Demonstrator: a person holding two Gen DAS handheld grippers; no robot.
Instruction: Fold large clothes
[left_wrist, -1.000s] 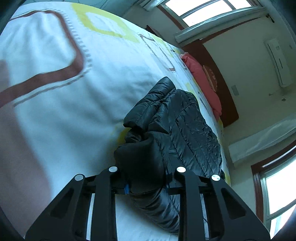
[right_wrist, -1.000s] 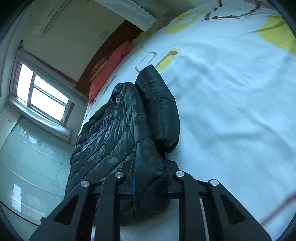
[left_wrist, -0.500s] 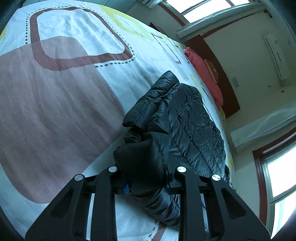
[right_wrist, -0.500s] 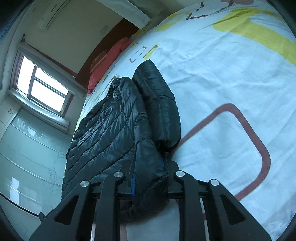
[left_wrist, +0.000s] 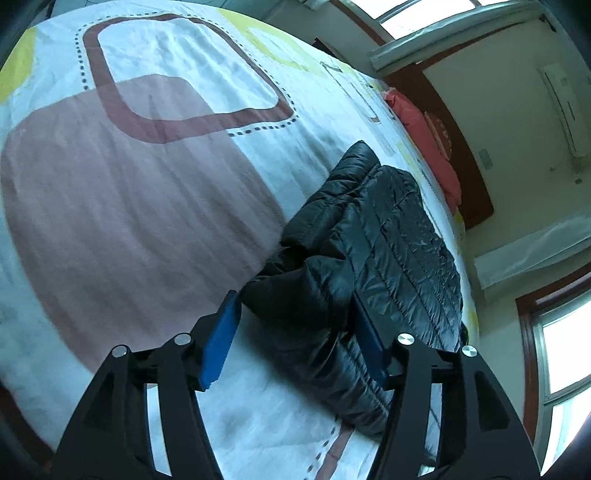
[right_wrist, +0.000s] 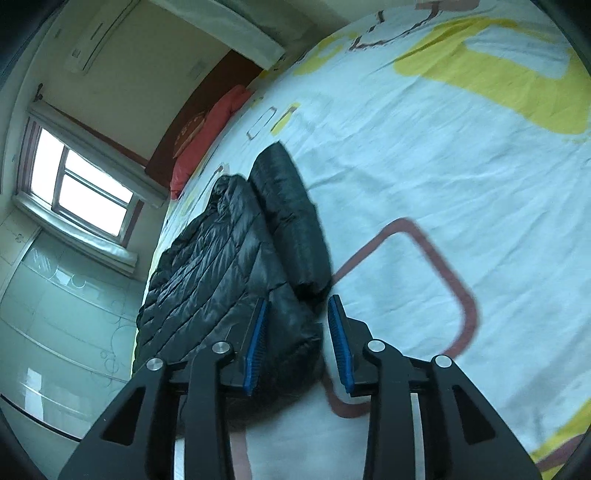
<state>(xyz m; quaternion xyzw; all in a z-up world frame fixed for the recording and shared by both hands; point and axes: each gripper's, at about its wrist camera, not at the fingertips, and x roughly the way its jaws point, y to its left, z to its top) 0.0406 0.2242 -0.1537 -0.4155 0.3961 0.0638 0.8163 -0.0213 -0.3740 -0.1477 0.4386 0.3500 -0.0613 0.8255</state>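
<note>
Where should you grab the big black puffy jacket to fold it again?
Probably the near hem of the black jacket, where it bunches thick at the bed's edge. Come in low from this near side, one corner per gripper. The left gripper and right gripper already straddle that edge with jaws open. The folded sleeve lies on top, so lifting elsewhere could spill it.

Your two fisheye views bend strongly at dark, vignetted edges. Cool, dim daylight enters through overexposed windows (right_wrist: 79, 192); the bedsheet (left_wrist: 147, 221) looks slightly motion-blurred.
</note>
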